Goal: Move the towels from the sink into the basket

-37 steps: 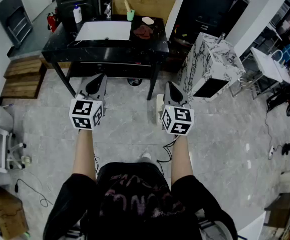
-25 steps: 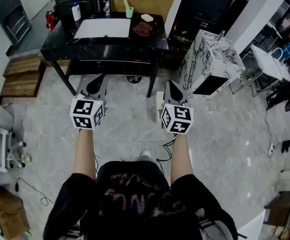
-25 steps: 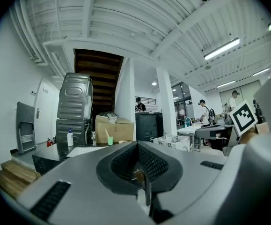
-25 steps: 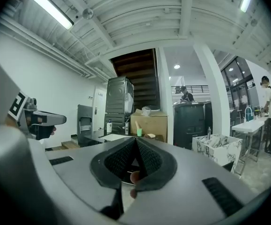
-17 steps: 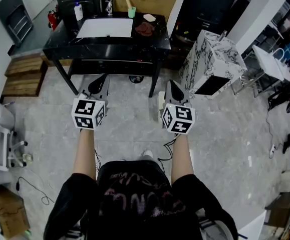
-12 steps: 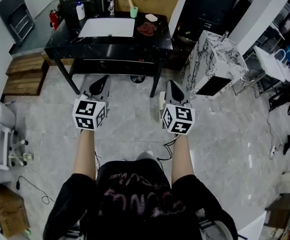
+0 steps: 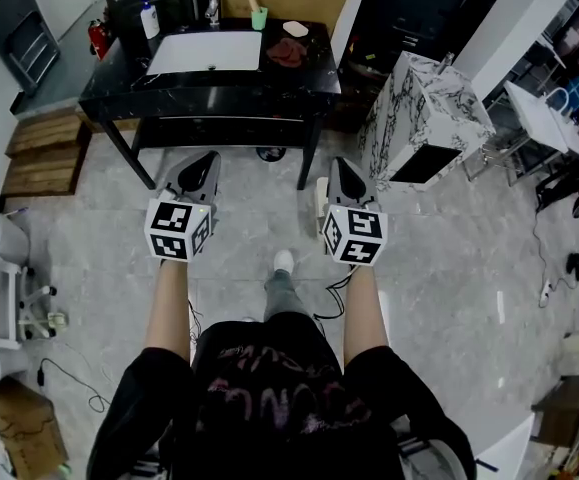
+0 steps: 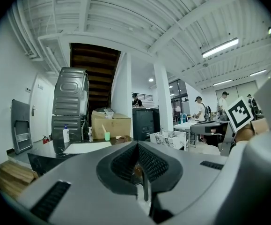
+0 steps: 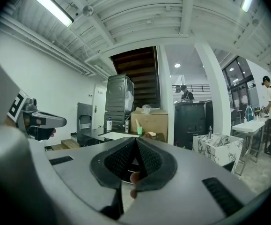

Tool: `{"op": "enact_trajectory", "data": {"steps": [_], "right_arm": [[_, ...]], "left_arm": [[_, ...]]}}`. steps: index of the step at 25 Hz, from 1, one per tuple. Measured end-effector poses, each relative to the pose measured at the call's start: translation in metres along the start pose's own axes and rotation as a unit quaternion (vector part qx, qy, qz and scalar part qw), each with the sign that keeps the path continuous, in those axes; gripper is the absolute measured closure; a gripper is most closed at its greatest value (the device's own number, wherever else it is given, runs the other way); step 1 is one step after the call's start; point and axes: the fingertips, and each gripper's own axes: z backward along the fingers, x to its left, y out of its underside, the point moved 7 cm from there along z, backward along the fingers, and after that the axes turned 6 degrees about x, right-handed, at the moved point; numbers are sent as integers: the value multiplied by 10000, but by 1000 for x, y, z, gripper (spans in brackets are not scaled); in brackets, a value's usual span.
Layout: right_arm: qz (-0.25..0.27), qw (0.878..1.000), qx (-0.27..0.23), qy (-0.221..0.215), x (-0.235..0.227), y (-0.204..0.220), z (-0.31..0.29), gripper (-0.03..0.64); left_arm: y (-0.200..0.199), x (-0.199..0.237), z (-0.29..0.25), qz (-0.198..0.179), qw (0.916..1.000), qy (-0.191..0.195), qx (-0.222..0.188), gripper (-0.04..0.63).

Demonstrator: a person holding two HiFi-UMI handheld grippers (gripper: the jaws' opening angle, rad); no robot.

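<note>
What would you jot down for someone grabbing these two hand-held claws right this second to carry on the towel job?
Left gripper: jaws shut, nothing in them, held about level.
Right gripper: the same, shut and empty.
The white sink is set in the black table ahead, some way off. No towel shows in it from here.
A reddish-brown crumpled cloth, probably a towel, lies on the tabletop just right of the sink.
Basket: I can't pick one out in any view.
Done: nothing that shows.
Left: walk up, grip the cloth, find the basket, drop it in.
</note>
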Motion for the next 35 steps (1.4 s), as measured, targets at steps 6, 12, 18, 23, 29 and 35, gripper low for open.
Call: {"op": "enact_trajectory", "data": {"steps": [6,12,18,23,29,35], "right_arm": [[119,9999,2,-7,-10,-5,-33,601],[72,9999,77,-59,-28,-9,-88,601],[-27,9999,110,-86,-55,-11,-153,601],[-72,9997,152,-149,-86,-19,-209,601],[-43,9995,213,-247,-122,-32,-273,601],[-72,9992,249,-315,-153,-42,-321,601]], "left_arm": [[0,14,-33,27,10000,38,58,580],[-5,37,-83,32,9999,19,167,580],[-4,61,-145,81,9994,-28,350,580],[-16,74,-205,88,9990,-60,439,580],[-32,86,-273,103,9987,-90,495,580],[-46,93,-325,130,9984,-126,529,580]]}}
